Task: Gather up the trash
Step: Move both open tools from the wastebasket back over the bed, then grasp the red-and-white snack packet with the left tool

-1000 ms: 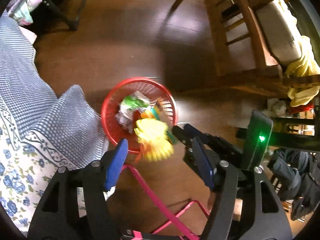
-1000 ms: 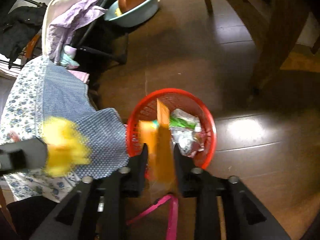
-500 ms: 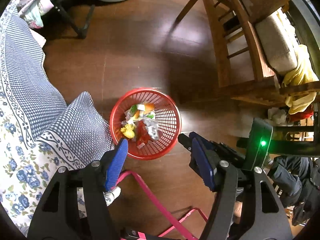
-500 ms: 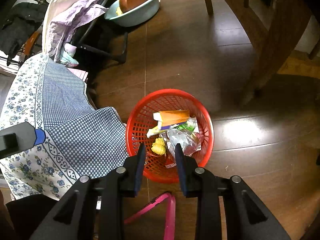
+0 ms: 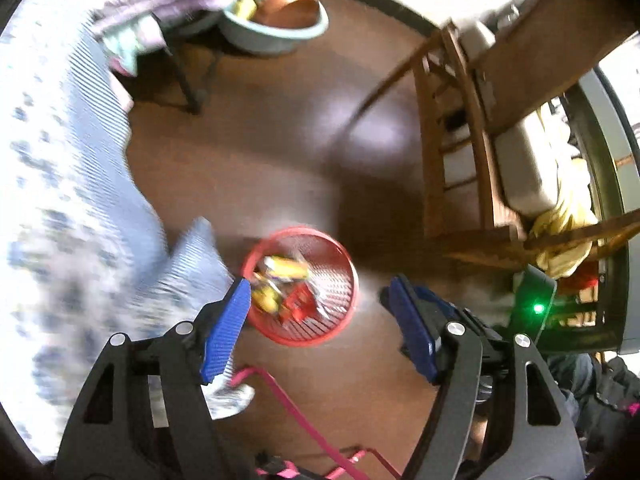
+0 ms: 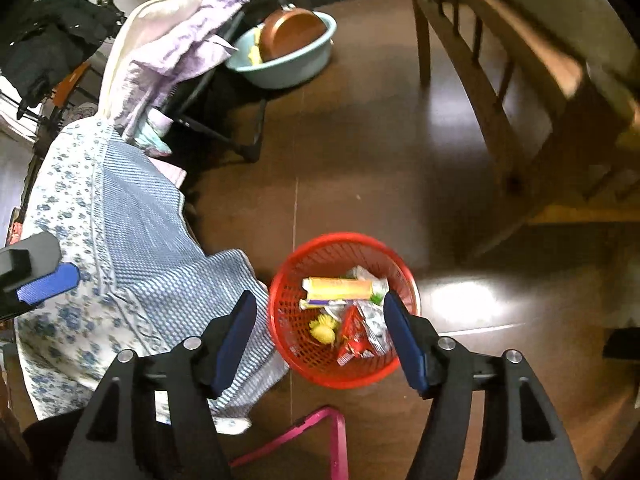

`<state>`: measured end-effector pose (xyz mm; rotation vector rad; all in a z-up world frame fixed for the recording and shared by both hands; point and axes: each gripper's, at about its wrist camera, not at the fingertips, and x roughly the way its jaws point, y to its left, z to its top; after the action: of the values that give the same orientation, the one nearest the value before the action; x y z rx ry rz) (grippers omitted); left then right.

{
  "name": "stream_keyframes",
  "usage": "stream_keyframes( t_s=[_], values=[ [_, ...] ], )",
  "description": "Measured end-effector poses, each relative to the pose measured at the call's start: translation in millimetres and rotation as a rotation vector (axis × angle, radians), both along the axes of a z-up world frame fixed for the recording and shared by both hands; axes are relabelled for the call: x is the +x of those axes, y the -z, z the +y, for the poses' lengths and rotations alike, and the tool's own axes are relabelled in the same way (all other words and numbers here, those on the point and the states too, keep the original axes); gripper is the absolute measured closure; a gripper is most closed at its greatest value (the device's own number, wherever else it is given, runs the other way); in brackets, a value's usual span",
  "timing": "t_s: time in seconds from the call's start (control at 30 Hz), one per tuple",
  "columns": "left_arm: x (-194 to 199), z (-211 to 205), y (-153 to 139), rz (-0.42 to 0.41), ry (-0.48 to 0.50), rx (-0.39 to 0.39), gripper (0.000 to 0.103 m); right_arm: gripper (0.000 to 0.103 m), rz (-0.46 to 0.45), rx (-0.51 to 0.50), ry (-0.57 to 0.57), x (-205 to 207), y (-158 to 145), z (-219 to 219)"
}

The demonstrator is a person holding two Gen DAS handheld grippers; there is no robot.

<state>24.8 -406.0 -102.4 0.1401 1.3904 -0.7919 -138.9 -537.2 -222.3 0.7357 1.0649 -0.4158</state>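
Observation:
A red mesh basket (image 6: 288, 280) stands on the dark wood floor and holds trash: an orange-yellow box (image 6: 340, 289), a yellow crumpled piece (image 6: 322, 330), a red wrapper (image 6: 354, 338) and silver foil. It also shows, blurred, in the left wrist view (image 5: 344, 280). My right gripper (image 6: 322, 340) is open and empty, high above the basket. My left gripper (image 5: 320, 320) is open and empty, also high above it. The left gripper's blue pad (image 6: 48, 284) shows at the right wrist view's left edge.
A blue floral and checked cloth (image 6: 120, 248) hangs left of the basket. A pink metal frame (image 6: 332, 432) lies below it. A teal basin with a copper pan (image 6: 288, 44) sits at the back. Wooden chair and table legs (image 6: 480, 92) stand to the right.
The yellow piece and the orange box dropped from the grippers into the basket. The right gripper opened wide. Both grippers rose away from the basket.

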Motion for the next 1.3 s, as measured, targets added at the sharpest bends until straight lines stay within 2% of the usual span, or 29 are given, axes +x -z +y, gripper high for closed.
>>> stream_keyframes(
  t_s=[0.17,0.27,0.4,0.53,0.63,0.77,0.9,1.03,1.3],
  values=[
    [21,50,-44,-0.142,-0.096,-0.05,0.024,0.033,-0.031,-0.046,-0.045,18,-30,16],
    [33,85,-61,-0.207,-0.157,-0.057,0.024,0.033,-0.047,-0.074,-0.085,32,-47,29],
    [49,129,-73,-0.215,-0.243,-0.078,0.024,0.033,-0.088,-0.105,-0.127,53,-74,49],
    [66,170,-81,-0.223,-0.32,-0.093,0.024,0.027,-0.129,-0.142,-0.182,78,-103,71],
    [81,197,-83,-0.245,-0.373,-0.066,0.022,0.018,-0.157,-0.168,-0.213,99,-125,88],
    [102,238,-83,-0.278,-0.46,-0.026,0.013,0.006,-0.202,-0.157,-0.23,126,-147,109],
    [125,281,-80,-0.343,-0.567,0.055,0.01,0.006,-0.23,-0.128,-0.249,143,-156,128],
    [147,312,-73,-0.351,-0.617,0.091,0.009,0.006,-0.227,-0.125,-0.289,160,-159,146],
    [185,332,-58,-0.363,-0.631,0.078,0.009,0.006,-0.208,-0.151,-0.36,209,-168,172]
  ],
)
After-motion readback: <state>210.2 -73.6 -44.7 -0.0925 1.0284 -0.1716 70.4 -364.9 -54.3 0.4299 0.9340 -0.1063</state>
